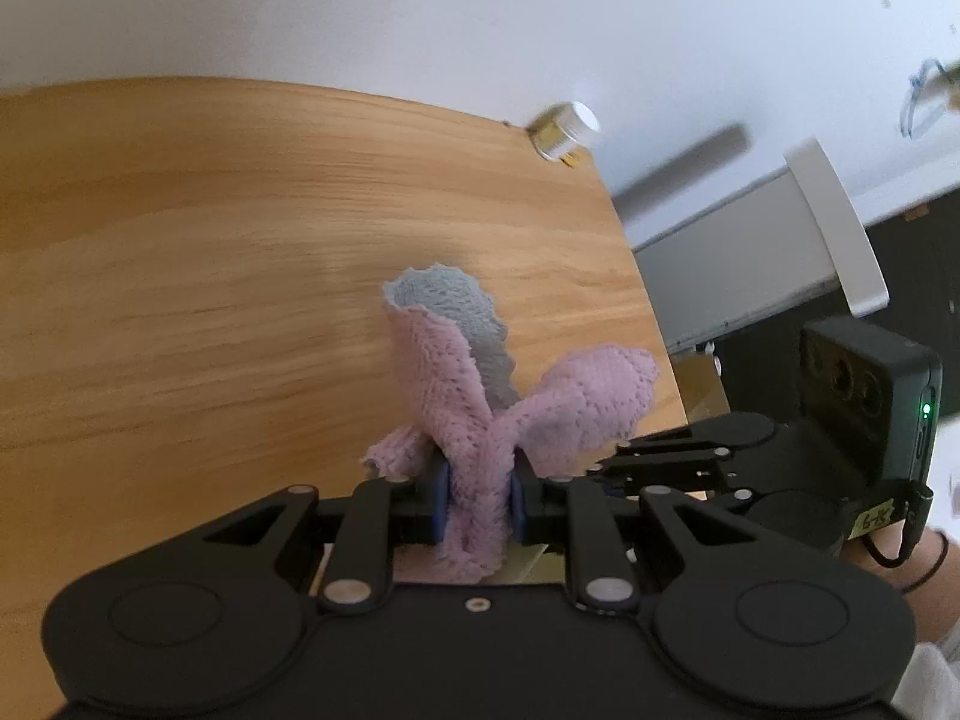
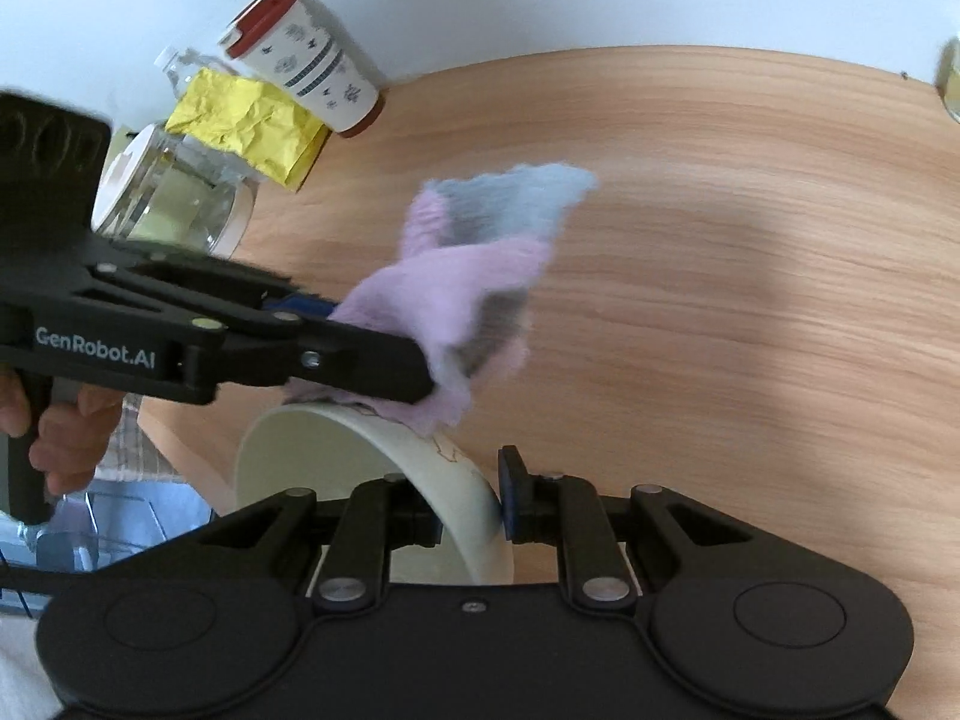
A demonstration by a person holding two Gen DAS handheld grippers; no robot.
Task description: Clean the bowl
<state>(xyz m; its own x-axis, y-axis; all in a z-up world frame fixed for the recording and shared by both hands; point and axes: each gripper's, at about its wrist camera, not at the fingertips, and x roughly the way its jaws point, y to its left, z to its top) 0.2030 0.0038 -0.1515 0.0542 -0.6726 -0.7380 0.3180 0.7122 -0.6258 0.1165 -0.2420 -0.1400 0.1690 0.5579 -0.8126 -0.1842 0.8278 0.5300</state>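
My left gripper is shut on a fluffy pink and grey-blue cloth, which sticks up above its blue pads. In the right wrist view that same left gripper reaches in from the left, and the cloth hangs over the top edge of a cream bowl. The bowl is held on its side, its wall pinched between the fingers of my right gripper, which is shut on its rim. The right gripper shows at the lower right of the left wrist view. The bowl cannot be seen there.
A wooden table lies beneath. At its back left stand a patterned cup with a red lid, a crumpled yellow packet and a glass jar. A small white-capped container sits by the table's far corner. A hand grips the left handle.
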